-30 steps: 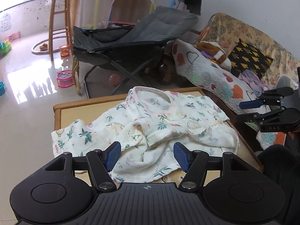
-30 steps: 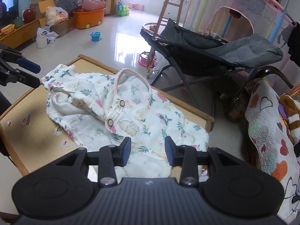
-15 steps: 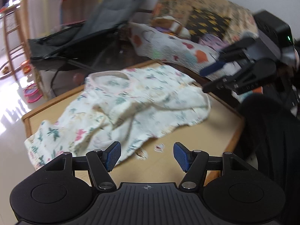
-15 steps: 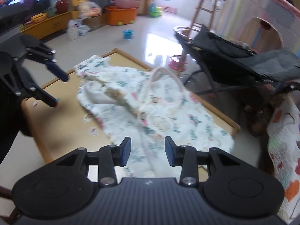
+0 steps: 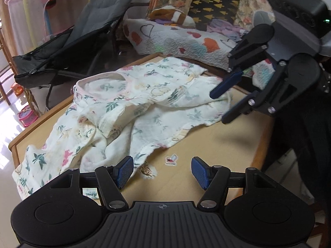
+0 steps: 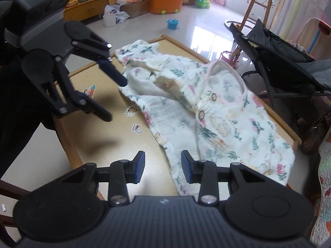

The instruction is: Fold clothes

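both grippers angled down over the rumpled baby top

left gripper [image 5: 161, 170] tilts down toward the near edge of the table [image 5: 217, 144], jaws standing apart with nothing between them, just bare wood and a couple of stickers [image 5: 171, 159] below. its left pad [image 5: 124, 171] sits right beside the hem of the floral garment [image 5: 134, 103], and whether it touches the cloth i cannot tell. over in the right wrist view the same gripper [image 6: 113, 101] comes in from the left, one finger close by the bunched sleeve end.

right gripper [image 6: 163, 167] also points steeply down, jaws parted by a narrower gap, empty. the lower hem of the garment [image 6: 206, 113] runs just under its right-hand pad [image 6: 187, 169], no squeeze on it. from the left wrist view that gripper [image 5: 221, 107] hangs over the far right corner of the cloth, fingers spread above it.

the garment lies crumpled across the table, collar up toward the far side, two snap buttons [image 6: 206, 105] showing, one sleeve folded over itself.

around it: a dark folding chair [image 5: 72, 41] beyond the table, a quilt with hearts [image 5: 175, 39] on a sofa, an orange tub [image 6: 165, 2] and a small blue bucket [image 6: 172, 23] on the shiny floor. nothing sits on the garment.
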`<action>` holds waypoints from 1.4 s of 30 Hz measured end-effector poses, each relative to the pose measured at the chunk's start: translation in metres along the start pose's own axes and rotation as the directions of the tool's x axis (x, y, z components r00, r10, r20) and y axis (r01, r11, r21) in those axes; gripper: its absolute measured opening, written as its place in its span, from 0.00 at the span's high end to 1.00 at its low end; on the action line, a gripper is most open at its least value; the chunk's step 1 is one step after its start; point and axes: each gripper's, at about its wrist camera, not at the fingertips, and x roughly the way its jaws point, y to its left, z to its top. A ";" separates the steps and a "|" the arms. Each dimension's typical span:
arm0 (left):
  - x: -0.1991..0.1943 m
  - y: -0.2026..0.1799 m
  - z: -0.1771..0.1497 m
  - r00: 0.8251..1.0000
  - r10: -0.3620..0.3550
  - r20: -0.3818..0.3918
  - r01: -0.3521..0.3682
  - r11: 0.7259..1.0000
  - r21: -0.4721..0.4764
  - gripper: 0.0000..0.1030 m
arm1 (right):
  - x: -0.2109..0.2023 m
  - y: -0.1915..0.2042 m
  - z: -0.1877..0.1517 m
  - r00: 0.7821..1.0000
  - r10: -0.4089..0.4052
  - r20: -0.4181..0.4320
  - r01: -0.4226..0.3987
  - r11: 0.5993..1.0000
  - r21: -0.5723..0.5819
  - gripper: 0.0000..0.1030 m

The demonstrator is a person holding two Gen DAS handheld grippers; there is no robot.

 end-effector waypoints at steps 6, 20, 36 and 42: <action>0.019 0.003 0.006 0.998 0.050 -0.037 -0.049 0.998 0.029 0.42 | 0.022 -0.004 -0.001 0.999 -0.008 -0.037 0.008 1.000 0.010 0.66; 0.041 0.003 0.013 0.994 0.069 -0.090 -0.062 0.995 0.073 0.75 | 0.056 -0.002 0.008 0.996 -0.030 -0.085 0.024 0.997 -0.071 0.91; 0.032 -0.018 0.009 0.976 -0.011 -0.217 0.015 1.000 0.017 0.95 | 0.040 0.015 -0.006 0.979 0.039 -0.198 -0.072 0.984 -0.164 0.97; 0.028 -0.032 0.009 0.970 -0.020 -0.242 0.014 0.999 -0.030 0.95 | 0.035 0.018 -0.009 0.972 0.050 -0.230 -0.099 0.973 -0.207 0.97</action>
